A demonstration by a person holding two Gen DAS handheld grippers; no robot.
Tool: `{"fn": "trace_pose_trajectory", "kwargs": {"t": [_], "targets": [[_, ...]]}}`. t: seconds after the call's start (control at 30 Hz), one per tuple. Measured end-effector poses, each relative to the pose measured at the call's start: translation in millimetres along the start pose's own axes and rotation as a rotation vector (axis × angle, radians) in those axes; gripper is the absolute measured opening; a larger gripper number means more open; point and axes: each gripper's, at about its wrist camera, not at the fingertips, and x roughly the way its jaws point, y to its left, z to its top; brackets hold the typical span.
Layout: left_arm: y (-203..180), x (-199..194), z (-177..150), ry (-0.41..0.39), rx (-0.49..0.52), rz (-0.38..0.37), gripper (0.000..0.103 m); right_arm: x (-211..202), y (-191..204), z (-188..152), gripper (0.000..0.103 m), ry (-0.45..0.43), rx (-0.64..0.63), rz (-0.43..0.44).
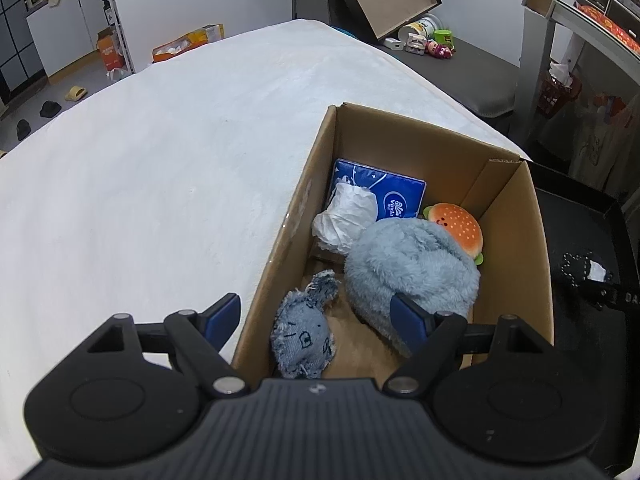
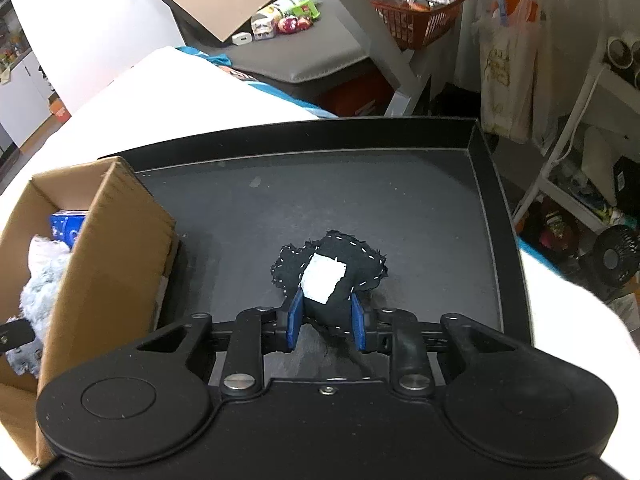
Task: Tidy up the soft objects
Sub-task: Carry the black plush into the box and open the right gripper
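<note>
A black stuffed toy (image 2: 332, 276) with white stitching and a white patch lies on the black tray (image 2: 400, 184). My right gripper (image 2: 327, 316) is shut on the black stuffed toy, blue pads pressing its near end. In the left wrist view a cardboard box (image 1: 508, 216) holds a fluffy grey-blue plush (image 1: 412, 268), a denim toy (image 1: 304, 332), a burger plush (image 1: 458, 226), a blue tissue pack (image 1: 384, 192) and crumpled white paper (image 1: 348, 220). My left gripper (image 1: 320, 320) hangs open over the box's near left corner, straddling its wall, holding nothing.
The box stands on a white padded surface (image 1: 160, 160), beside the black tray (image 1: 580, 240). An orange basket (image 2: 416, 12), hanging bags (image 2: 508, 68) and a small fan (image 2: 612, 260) crowd the right side. A bench with toys (image 1: 432, 40) lies behind.
</note>
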Motion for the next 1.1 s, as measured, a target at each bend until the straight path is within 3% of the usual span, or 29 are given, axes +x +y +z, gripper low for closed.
{"fn": "trace_pose_trajectory", "kwargs": {"t": [0.67, 1.1], "targets": [[16.5, -21.8, -0.9, -0.036, -0.045, -0.06, 0.081, -55.4, 28.0, 4.5, 0.026, -0.062, -0.041, 0.022], [41.9, -25.2, -6.7, -0.045, -0.085, -0.118, 0.078, -94.1, 79.6, 17.9, 0.026, -0.105, -0.12, 0.133]]}}
